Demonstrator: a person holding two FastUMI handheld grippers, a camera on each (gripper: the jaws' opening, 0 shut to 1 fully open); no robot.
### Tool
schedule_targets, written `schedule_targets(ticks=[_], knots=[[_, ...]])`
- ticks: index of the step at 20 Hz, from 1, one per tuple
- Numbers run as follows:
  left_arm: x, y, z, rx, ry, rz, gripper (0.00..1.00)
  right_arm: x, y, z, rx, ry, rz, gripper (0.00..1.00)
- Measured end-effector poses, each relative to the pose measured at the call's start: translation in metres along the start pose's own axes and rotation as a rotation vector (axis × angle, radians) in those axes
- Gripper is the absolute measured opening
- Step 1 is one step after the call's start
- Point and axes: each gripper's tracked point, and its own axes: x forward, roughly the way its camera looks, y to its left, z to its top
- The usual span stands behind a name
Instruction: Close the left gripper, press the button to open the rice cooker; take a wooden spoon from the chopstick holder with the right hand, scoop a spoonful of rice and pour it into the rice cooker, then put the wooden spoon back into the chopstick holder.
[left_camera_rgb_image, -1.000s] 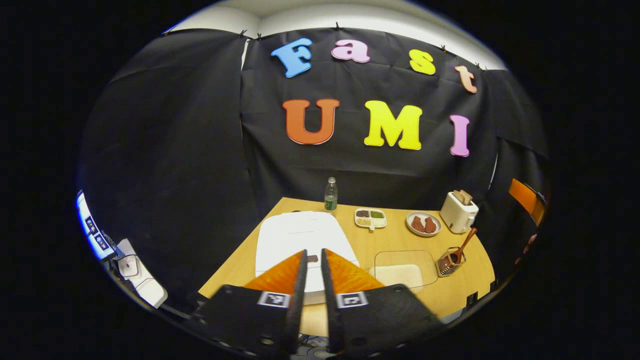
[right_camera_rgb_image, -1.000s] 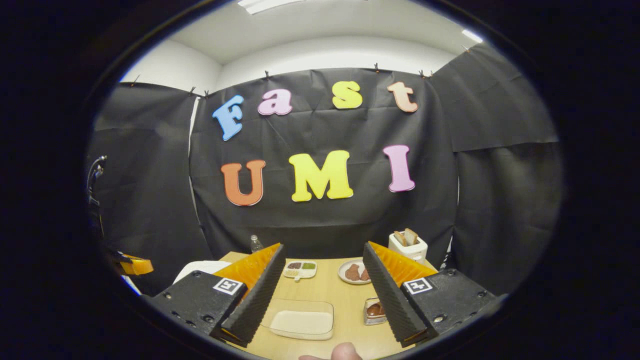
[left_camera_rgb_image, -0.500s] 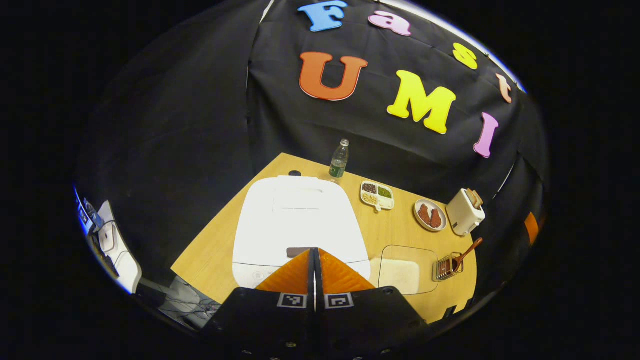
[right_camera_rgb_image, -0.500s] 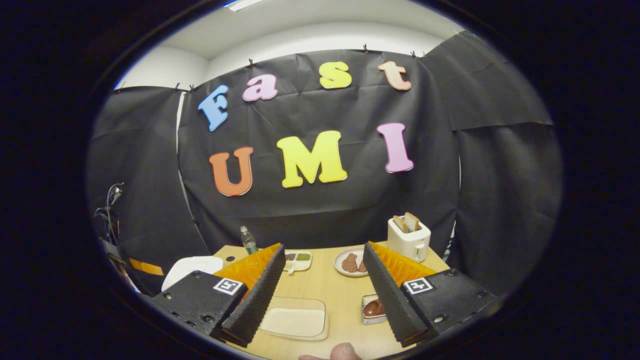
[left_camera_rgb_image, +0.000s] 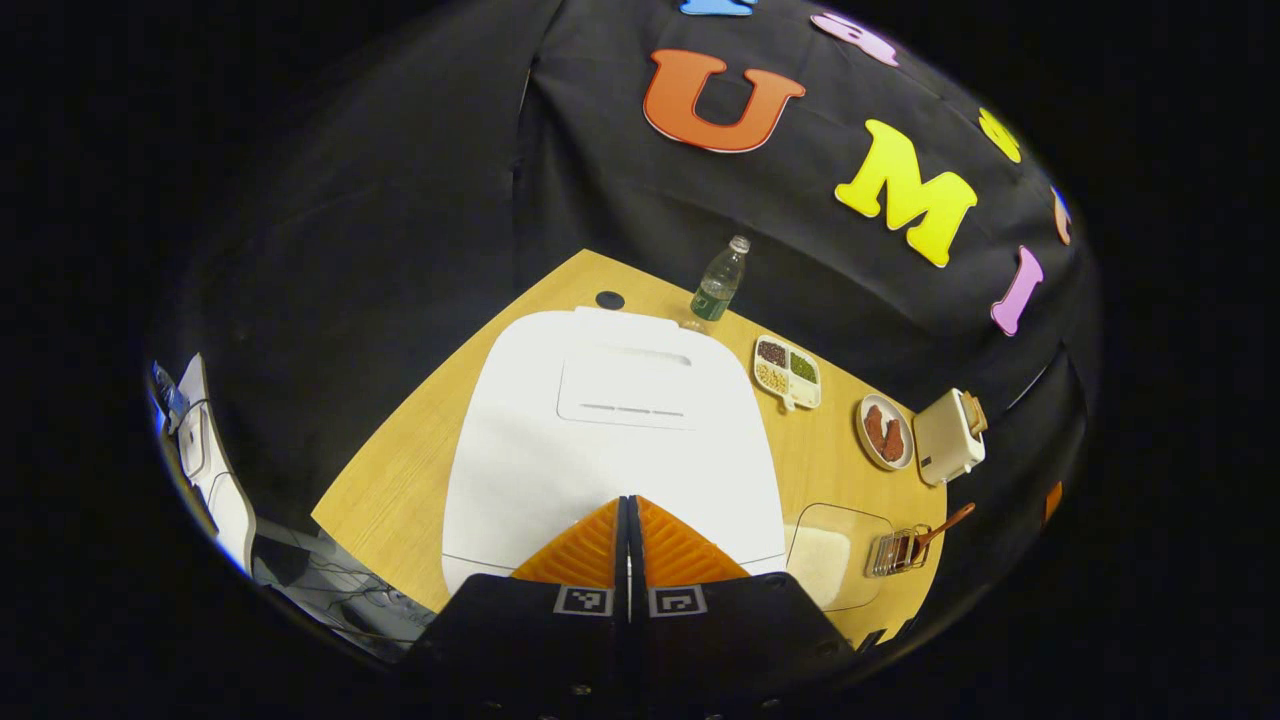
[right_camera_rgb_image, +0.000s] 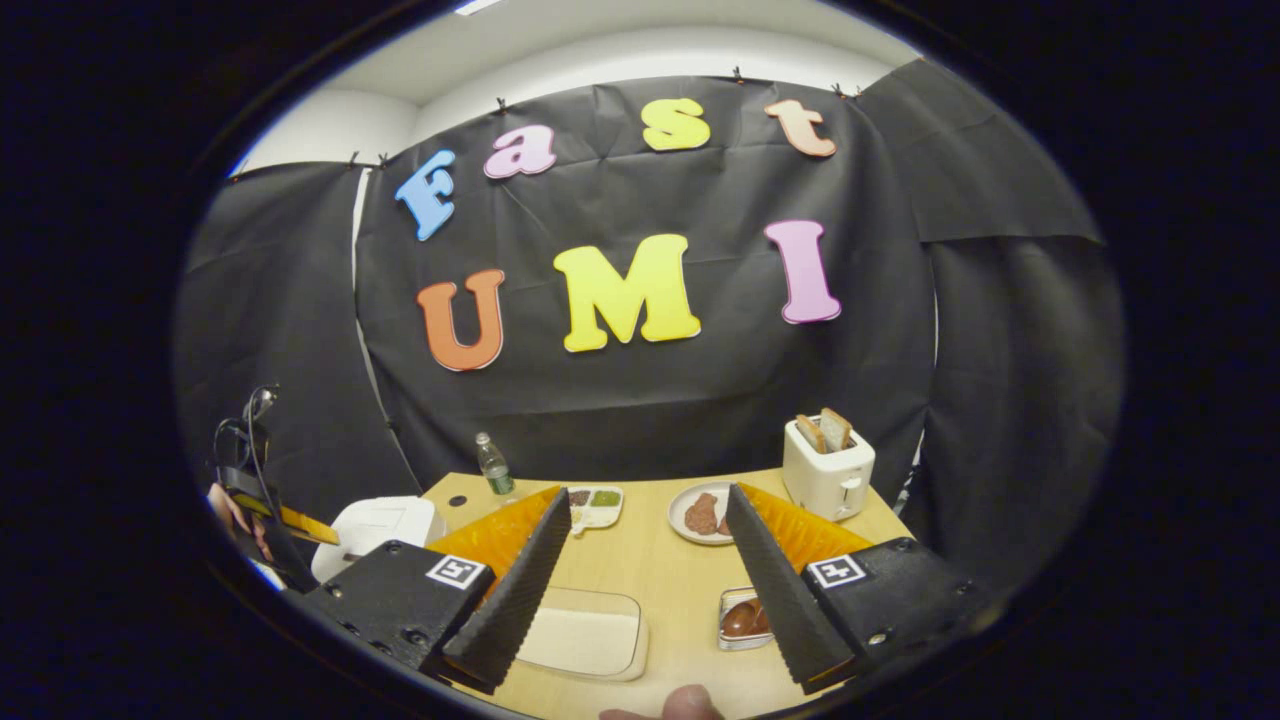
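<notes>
The white rice cooker (left_camera_rgb_image: 610, 430) stands lid-down on the wooden table (left_camera_rgb_image: 400, 480). My left gripper (left_camera_rgb_image: 627, 500) is shut, its fingertips over the front edge of the lid; the button is hidden beneath them. A wooden spoon (left_camera_rgb_image: 940, 525) leans in the wire chopstick holder (left_camera_rgb_image: 893, 552) at the right. Beside it lies a clear container of rice (left_camera_rgb_image: 835, 560). My right gripper (right_camera_rgb_image: 648, 492) hangs open above the table, holding nothing, with the rice container (right_camera_rgb_image: 585, 640) and the chopstick holder (right_camera_rgb_image: 745, 618) below it. The rice cooker (right_camera_rgb_image: 375, 525) sits far left there.
Along the back stand a water bottle (left_camera_rgb_image: 718, 280), a divided dish of beans (left_camera_rgb_image: 788, 372), a plate of meat (left_camera_rgb_image: 884, 432) and a toaster (left_camera_rgb_image: 948, 437) with bread. A fingertip (right_camera_rgb_image: 690, 705) shows at the bottom of the right gripper view.
My left gripper went from slightly open to shut and moved down and forward over the cooker's front, now covering the button. The right gripper stayed open and shifted slightly.
</notes>
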Motion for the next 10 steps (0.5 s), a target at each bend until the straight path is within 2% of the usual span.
schedule_targets(ticks=[5, 7, 8, 9, 10], knots=[[0.012, 0.002, -0.021, -0.003, 0.064, 0.009, 0.00, 0.010, -0.002, -0.009, 0.011, 0.029, -0.003, 0.98], [0.014, 0.002, -0.020, 0.002, 0.054, 0.003, 0.00, 0.013, -0.001, -0.011, 0.009, 0.034, -0.001, 1.00], [0.015, 0.004, -0.024, 0.001, 0.053, 0.000, 0.00, 0.013, 0.000, -0.011, 0.007, 0.034, -0.002, 0.97], [0.016, 0.004, -0.028, -0.010, 0.055, -0.004, 0.00, 0.013, 0.001, -0.012, 0.006, 0.033, 0.000, 1.00], [0.016, 0.003, -0.025, -0.029, 0.039, -0.014, 0.00, 0.012, 0.004, -0.012, 0.002, 0.031, 0.005, 0.98]])
